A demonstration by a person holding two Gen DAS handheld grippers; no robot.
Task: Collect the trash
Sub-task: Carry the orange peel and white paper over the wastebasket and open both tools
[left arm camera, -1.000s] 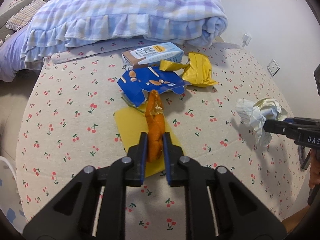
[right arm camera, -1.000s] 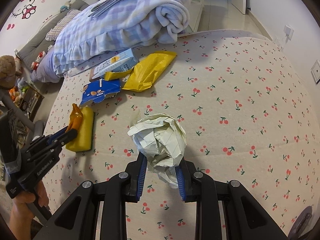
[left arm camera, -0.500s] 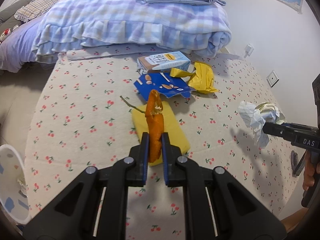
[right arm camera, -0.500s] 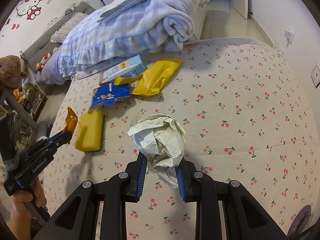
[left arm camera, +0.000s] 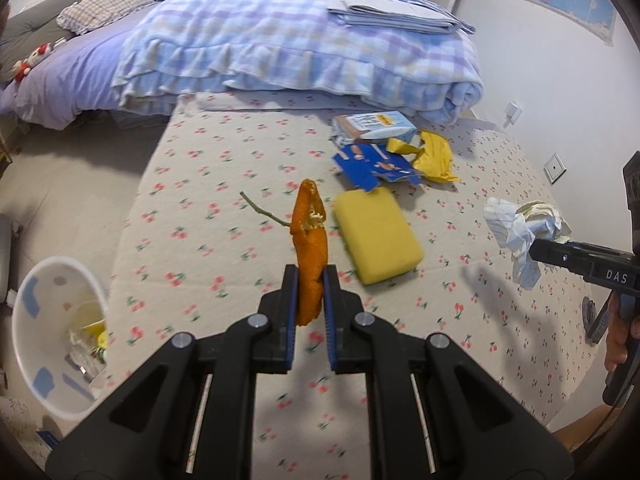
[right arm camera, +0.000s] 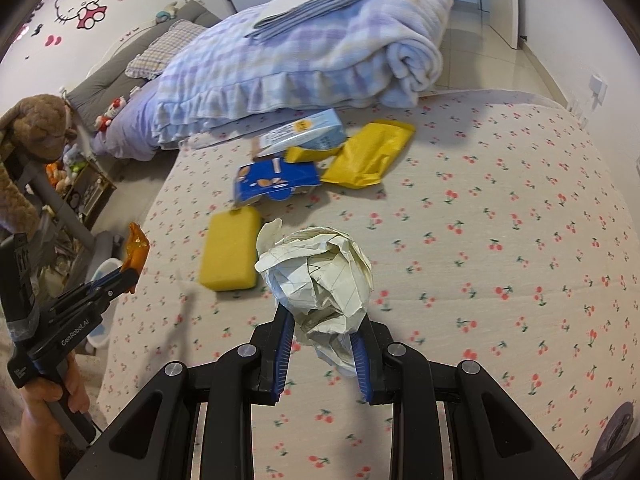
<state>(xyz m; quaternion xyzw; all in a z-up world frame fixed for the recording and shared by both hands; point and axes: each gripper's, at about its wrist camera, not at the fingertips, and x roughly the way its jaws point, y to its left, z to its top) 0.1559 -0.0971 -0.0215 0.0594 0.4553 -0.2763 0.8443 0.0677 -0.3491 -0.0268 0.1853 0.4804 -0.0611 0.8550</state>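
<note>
**Two bits of trash are up and heading for the bin**

Both of our hands hold something. Our left gripper point(left arm camera: 308, 280) pinches the orange peel point(left arm camera: 309, 240), and our right gripper point(right arm camera: 322, 344) squeezes the paper ball point(right arm camera: 316, 276). We have swung left since a moment ago, so the white bin point(left arm camera: 60, 336) now shows low and to the left of our left gripper. That means we can drop soon. Ahead lie the yellow sponge point(left arm camera: 378, 236), a twig point(left arm camera: 262, 214), the blue wrapper point(left arm camera: 374, 168), the yellow bag point(left arm camera: 434, 156) and a box point(left arm camera: 374, 128). Nothing blocks our way to the bin.
</note>
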